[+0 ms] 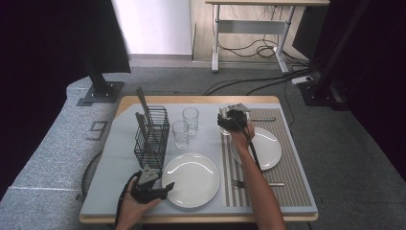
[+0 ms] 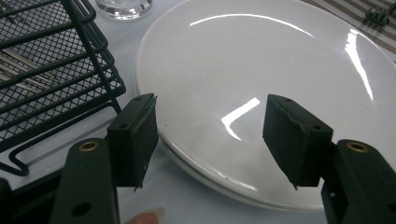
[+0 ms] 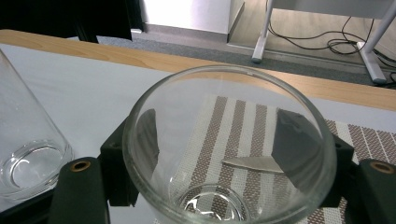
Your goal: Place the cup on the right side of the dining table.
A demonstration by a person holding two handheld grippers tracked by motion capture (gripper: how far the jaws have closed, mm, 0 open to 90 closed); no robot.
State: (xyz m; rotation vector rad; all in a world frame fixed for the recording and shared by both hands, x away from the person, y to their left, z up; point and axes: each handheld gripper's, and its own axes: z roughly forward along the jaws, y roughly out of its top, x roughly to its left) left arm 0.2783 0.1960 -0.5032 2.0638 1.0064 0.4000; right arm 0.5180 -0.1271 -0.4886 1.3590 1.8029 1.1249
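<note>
2 grippers are busy: the left gripper gapes wide and empty over the near plate, while the right gripper clamps a glass over the striped mat, beside the far plate. Clear, smooth and round, the glass could slip from the pads or knock that plate if lowered carelessly.
</note>
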